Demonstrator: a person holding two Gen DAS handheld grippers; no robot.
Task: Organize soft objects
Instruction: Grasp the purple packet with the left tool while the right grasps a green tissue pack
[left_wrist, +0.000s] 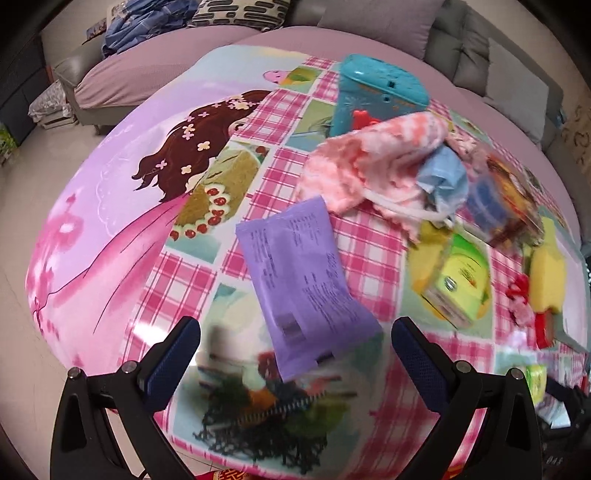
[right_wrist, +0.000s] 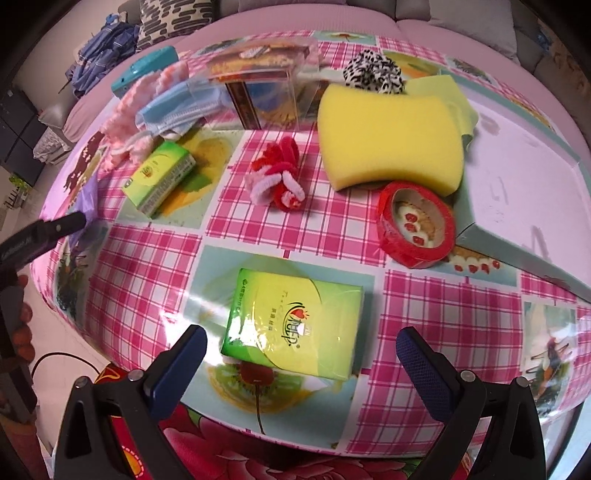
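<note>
My left gripper (left_wrist: 295, 345) is open over the table's left part, and the near end of a purple soft pack (left_wrist: 301, 273) lies between its fingers. Beyond it sit a pink knitted cloth (left_wrist: 373, 162) and a blue face mask (left_wrist: 443, 177). My right gripper (right_wrist: 300, 349) is open, with a green tissue pack (right_wrist: 293, 323) lying flat between its fingers near the front edge. Further back are a second green tissue pack (right_wrist: 159, 179), a red-and-white scrunchie (right_wrist: 279, 177), a yellow sponge (right_wrist: 389, 138) and a zebra-print scrunchie (right_wrist: 373, 75).
A red tape roll (right_wrist: 415, 225) lies right of centre. A white-topped box (right_wrist: 524, 188) fills the right side. A clear box (right_wrist: 266, 85) and a teal case (left_wrist: 380, 92) stand at the back. The other gripper's finger (right_wrist: 55, 227) shows at the left edge. A sofa (left_wrist: 166, 70) lies behind the table.
</note>
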